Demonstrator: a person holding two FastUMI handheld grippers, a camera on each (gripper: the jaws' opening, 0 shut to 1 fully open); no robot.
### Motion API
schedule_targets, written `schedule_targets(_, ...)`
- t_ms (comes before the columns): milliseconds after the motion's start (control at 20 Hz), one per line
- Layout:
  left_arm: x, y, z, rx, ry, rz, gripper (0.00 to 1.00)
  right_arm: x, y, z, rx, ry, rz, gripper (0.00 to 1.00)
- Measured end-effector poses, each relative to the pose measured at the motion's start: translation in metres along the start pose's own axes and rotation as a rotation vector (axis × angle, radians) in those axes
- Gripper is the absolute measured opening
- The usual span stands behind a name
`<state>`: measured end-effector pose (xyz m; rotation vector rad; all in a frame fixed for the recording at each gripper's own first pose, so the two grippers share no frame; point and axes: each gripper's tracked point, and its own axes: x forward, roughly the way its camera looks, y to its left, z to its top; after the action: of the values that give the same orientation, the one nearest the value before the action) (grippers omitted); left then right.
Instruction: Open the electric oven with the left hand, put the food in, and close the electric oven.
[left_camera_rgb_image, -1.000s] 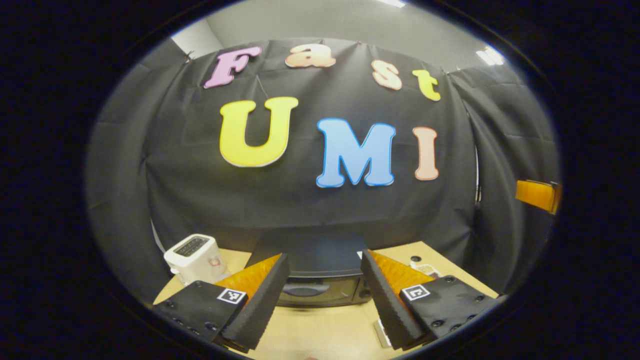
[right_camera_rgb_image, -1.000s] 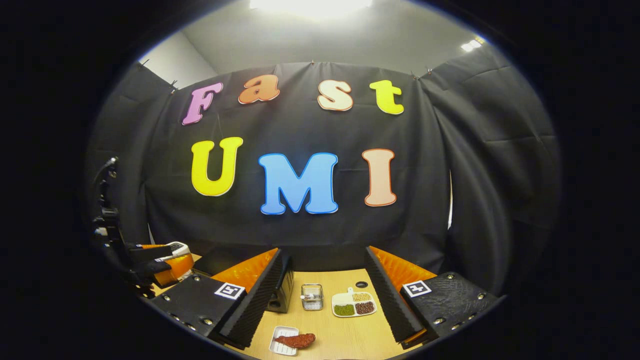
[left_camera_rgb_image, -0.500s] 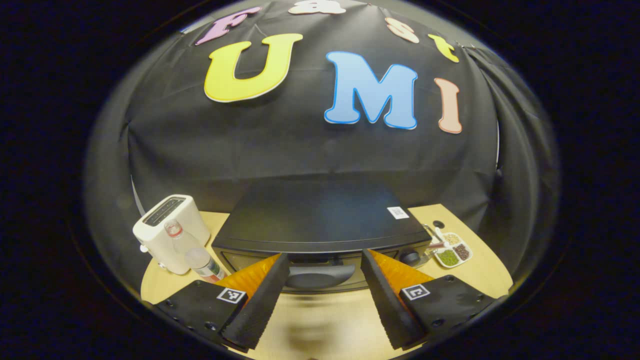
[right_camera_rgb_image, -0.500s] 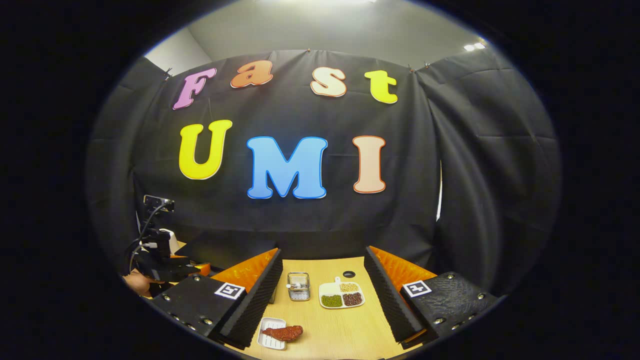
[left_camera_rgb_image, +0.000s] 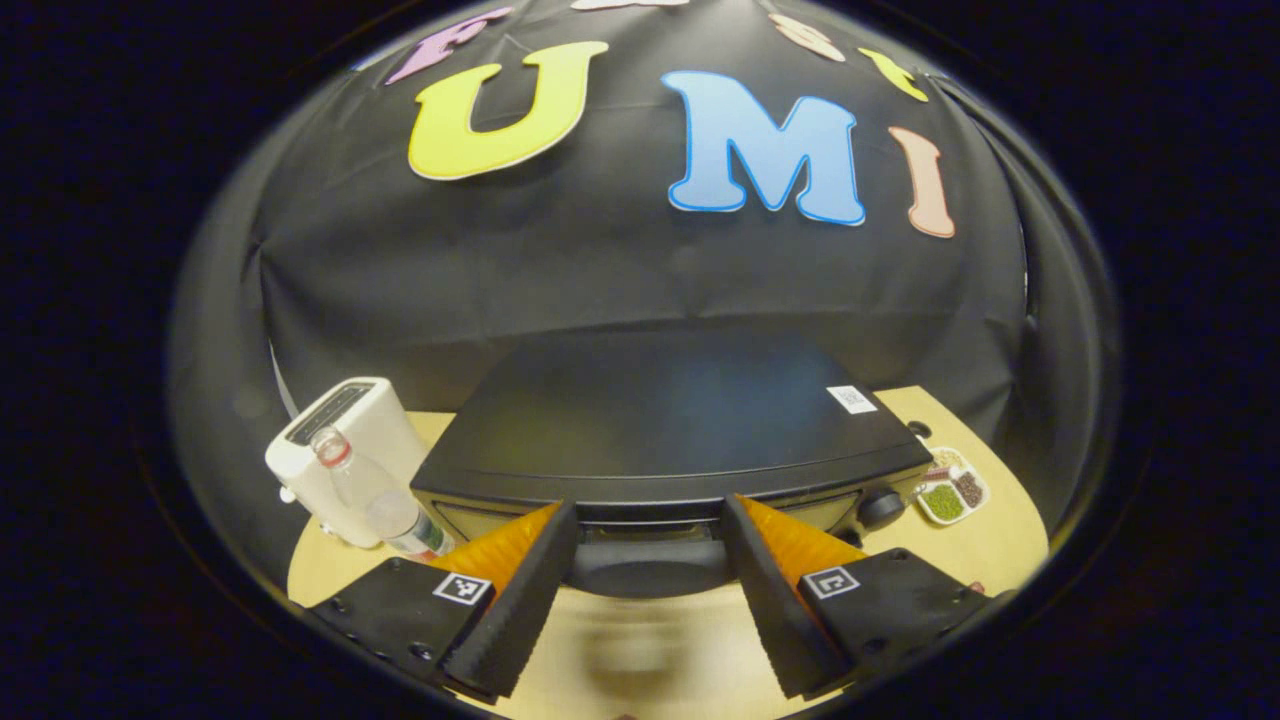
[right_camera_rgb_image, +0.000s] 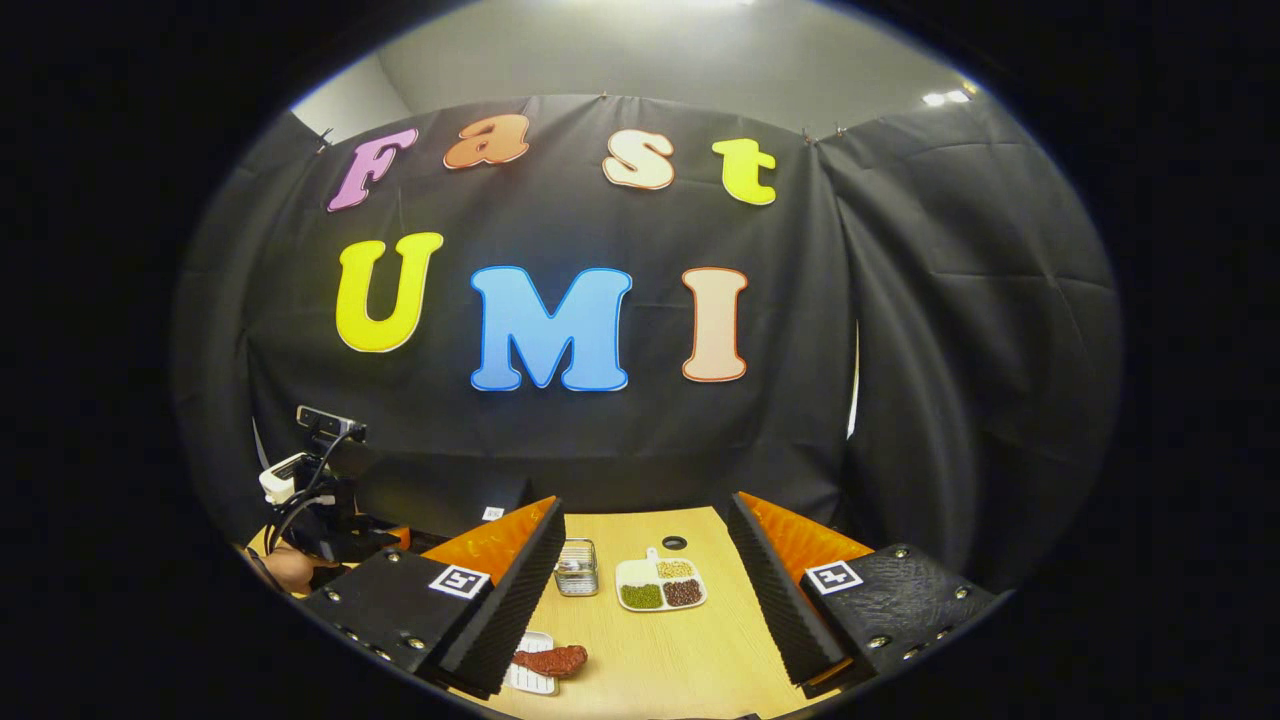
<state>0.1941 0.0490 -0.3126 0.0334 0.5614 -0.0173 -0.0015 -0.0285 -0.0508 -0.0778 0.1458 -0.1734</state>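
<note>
The black electric oven (left_camera_rgb_image: 650, 430) stands on the wooden table with its door closed. Its dark handle (left_camera_rgb_image: 650, 565) lies between the fingers of my left gripper (left_camera_rgb_image: 648, 505), which is open and close against the oven front. In the right gripper view, the food, a reddish-brown piece (right_camera_rgb_image: 550, 660), rests on a small white tray (right_camera_rgb_image: 522, 682) near the table's front. My right gripper (right_camera_rgb_image: 645, 500) hovers open above the table, holding nothing. The oven (right_camera_rgb_image: 440, 490) shows at its left, with a hand (right_camera_rgb_image: 290, 568) beside it.
A white toaster (left_camera_rgb_image: 340, 455) and a clear bottle (left_camera_rgb_image: 375, 495) stand left of the oven. The oven's knob (left_camera_rgb_image: 880, 505) is at its right front. A divided dish of beans (right_camera_rgb_image: 658, 583) and a small wire basket (right_camera_rgb_image: 575, 568) sit at mid-table.
My left gripper has moved in on the oven and tipped down, bringing the handle between its open fingers. The right gripper has drifted slightly and stays open.
</note>
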Motion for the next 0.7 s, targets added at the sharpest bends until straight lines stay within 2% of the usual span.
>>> schedule_targets(150,-0.017,-0.001,-0.014,0.018,0.011,-0.012,1.00,-0.003,0.007,0.001,0.001,-0.009,0.016,0.99)
schedule_targets(400,-0.047,-0.004,-0.065,0.022,0.069,-0.029,0.99,-0.007,0.024,-0.003,0.006,-0.002,0.057,0.99)
schedule_targets(450,-0.051,-0.005,-0.076,0.023,0.088,-0.030,0.97,-0.008,0.027,-0.001,0.001,-0.004,0.060,0.94)
schedule_targets(500,-0.056,-0.006,-0.092,0.021,0.114,-0.036,0.97,-0.009,0.028,-0.002,-0.005,-0.004,0.063,0.99)
schedule_targets(550,-0.058,-0.006,-0.104,0.024,0.133,-0.047,1.00,-0.011,0.029,-0.002,-0.010,-0.005,0.063,0.99)
schedule_targets(600,-0.060,-0.007,-0.119,0.021,0.162,-0.060,0.96,-0.013,0.030,-0.002,-0.014,-0.006,0.062,0.99)
schedule_targets(700,-0.060,-0.005,-0.145,-0.016,0.228,-0.072,0.97,-0.017,0.030,-0.004,-0.019,-0.003,0.051,0.99)
